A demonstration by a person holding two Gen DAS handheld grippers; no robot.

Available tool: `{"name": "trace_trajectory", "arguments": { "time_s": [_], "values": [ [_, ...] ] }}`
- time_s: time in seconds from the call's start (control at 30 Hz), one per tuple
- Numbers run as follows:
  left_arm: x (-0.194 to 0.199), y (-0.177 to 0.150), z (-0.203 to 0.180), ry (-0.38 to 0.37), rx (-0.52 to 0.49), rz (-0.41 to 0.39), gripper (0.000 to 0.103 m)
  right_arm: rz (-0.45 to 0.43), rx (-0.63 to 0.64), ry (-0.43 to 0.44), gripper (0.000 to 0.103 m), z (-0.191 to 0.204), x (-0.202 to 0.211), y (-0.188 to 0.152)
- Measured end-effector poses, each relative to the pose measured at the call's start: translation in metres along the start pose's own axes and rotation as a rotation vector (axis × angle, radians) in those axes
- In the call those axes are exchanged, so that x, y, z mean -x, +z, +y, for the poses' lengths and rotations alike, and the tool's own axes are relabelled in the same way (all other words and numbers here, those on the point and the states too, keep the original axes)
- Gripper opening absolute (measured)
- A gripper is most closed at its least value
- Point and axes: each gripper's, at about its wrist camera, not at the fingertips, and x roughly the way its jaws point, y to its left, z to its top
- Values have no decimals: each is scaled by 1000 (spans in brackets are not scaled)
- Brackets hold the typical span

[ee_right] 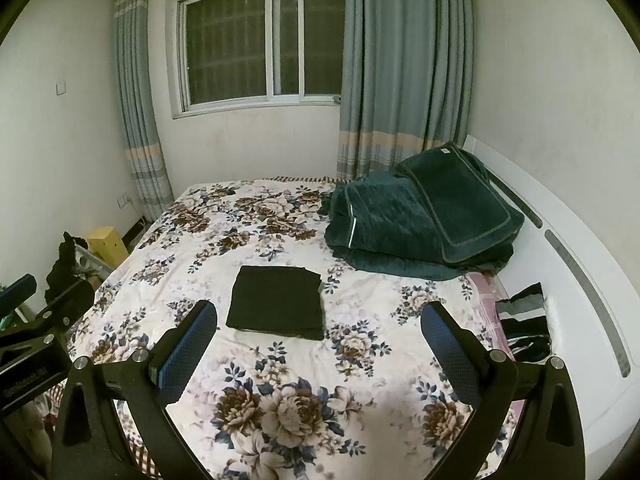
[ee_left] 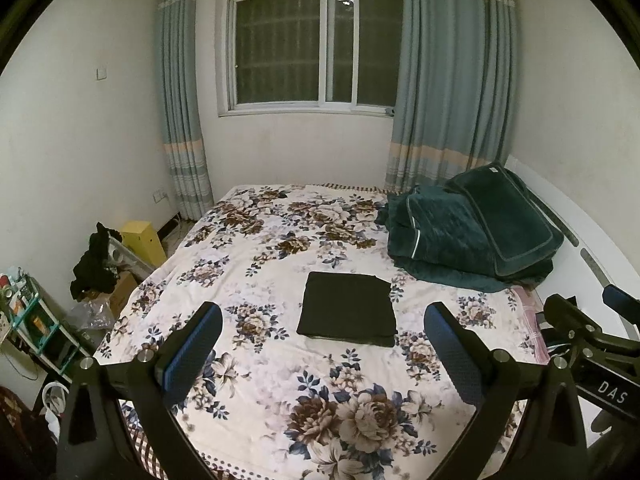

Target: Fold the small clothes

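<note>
A black garment (ee_left: 347, 309) (ee_right: 277, 303) lies folded into a flat square in the middle of the floral bed sheet (ee_left: 280, 248) (ee_right: 224, 240). My left gripper (ee_left: 323, 312) hovers above the near part of the bed, open, with nothing between its blue-padded fingers. My right gripper (ee_right: 319, 310) is open too and empty, held level beside it. Both stand well short of the garment. A small pile of dark and striped clothes (ee_right: 524, 322) lies at the bed's right edge.
A folded dark green blanket with a pillow (ee_left: 472, 232) (ee_right: 424, 220) sits at the far right of the bed. A white headboard (ee_right: 580, 264) runs along the right. Left of the bed are a yellow box (ee_left: 143, 240), dark clothes on clutter (ee_left: 94, 262) and a small shelf (ee_left: 28, 320).
</note>
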Motion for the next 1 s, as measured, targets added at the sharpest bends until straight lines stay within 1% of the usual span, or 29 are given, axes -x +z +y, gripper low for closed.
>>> {"name": "trace_trajectory", "arguments": {
  "time_s": [1.0],
  "values": [
    [0, 0, -2, -1, 0, -2, 103, -2, -11, -13, 103, 1, 6, -7]
  ]
}}
